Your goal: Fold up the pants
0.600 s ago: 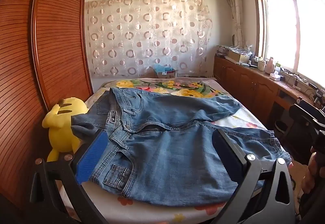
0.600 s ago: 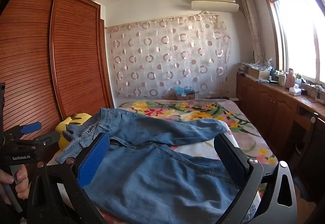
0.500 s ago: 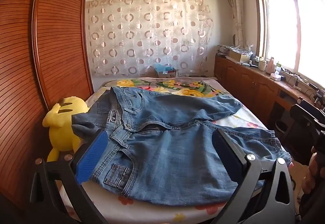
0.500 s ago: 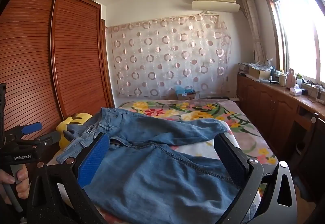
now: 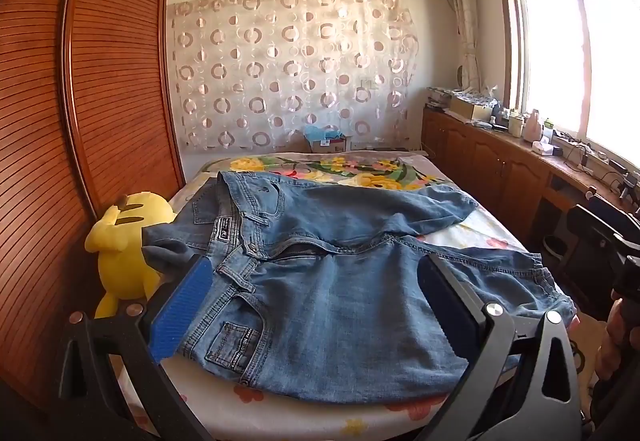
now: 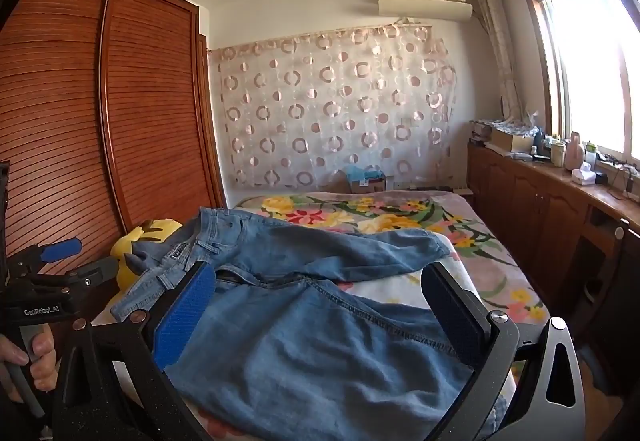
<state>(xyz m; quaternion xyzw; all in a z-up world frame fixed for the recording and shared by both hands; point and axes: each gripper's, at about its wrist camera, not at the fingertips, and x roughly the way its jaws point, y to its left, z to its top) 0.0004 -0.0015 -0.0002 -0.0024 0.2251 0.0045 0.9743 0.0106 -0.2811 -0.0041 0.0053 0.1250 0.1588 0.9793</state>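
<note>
Across the near end of the bed (image 5: pixel 472 229), jeans (image 5: pixel 332 293) lie unfolded, so I hold my left gripper (image 5: pixel 316 305) and right gripper (image 6: pixel 320 313) above them, jaws spread, ready to grab.

One pair of jeans (image 5: pixel 340 281), one yellow plush toy (image 5: pixel 124 241), one bed (image 5: pixel 320 413) — two tongs (image 5: pixel 316 305) (image 6: pixel 320 313).
</note>
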